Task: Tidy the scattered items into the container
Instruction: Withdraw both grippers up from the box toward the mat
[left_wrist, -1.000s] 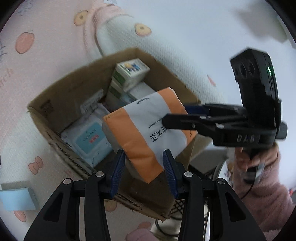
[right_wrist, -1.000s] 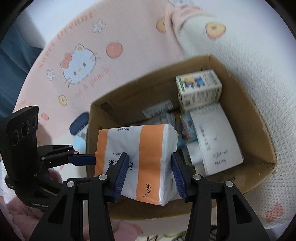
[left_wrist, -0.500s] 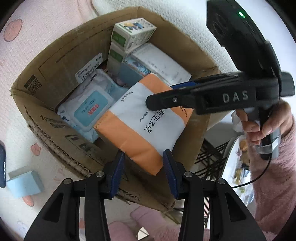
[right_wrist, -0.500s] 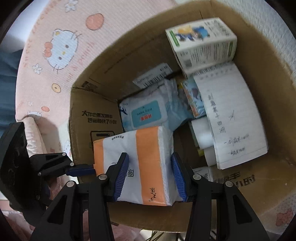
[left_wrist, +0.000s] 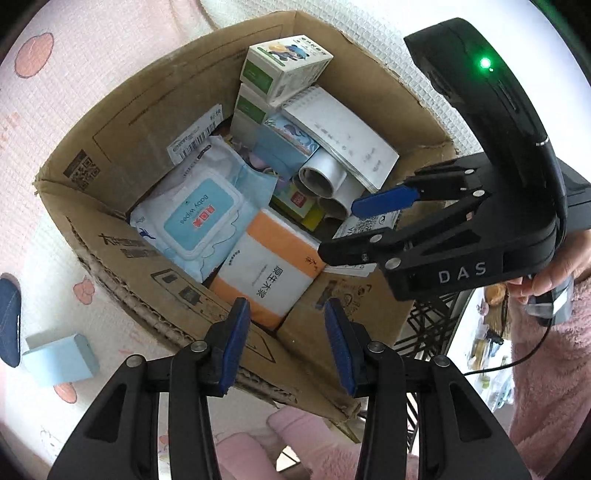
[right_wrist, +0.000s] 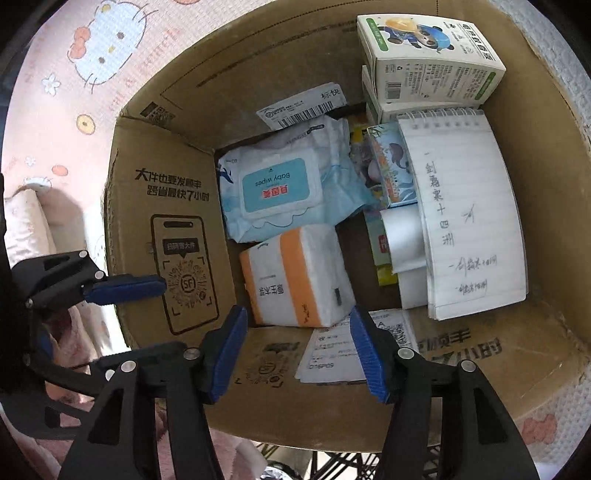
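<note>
A: Change vs a second ago: tissue pack (left_wrist: 264, 267) was clamped between both tools above the box, now it lies loose inside the cardboard box (left_wrist: 122, 122), near corner, touching the baby wipes pack (left_wrist: 201, 221).

B: Tool states?

A: Left tool (left_wrist: 286, 326) has its jaws spread, nothing between them, hanging over the near box wall. Right tool (right_wrist: 299, 350) is spread too and holds nothing, pads clear of the pack on both sides.

B: So the step is the release?

A: Yes, drop done and both tools freed. Box also holds the green-and-white cartons (right_wrist: 428, 55), spiral notepad (right_wrist: 469, 210), white rolls (left_wrist: 323, 177) and some small colourful packs I can't read well.

B: Anything left outside?

A: Left wrist view shows a light blue box (left_wrist: 61, 358) on the pink bed cover (left_wrist: 44, 206), well apart from the cardboard box. Just beside it, at the picture edge, is a dark blue thing (left_wrist: 9, 321), too cropped to name; might be another item.

B: Next move?

A: My call: lift both tools out of the box, swing the left one to the light blue box, straddle its narrow sides, squeeze, carry it back. It's small and light, so one tool should do. Space in the box is tight, so it probably goes on top of the wipes.
</note>
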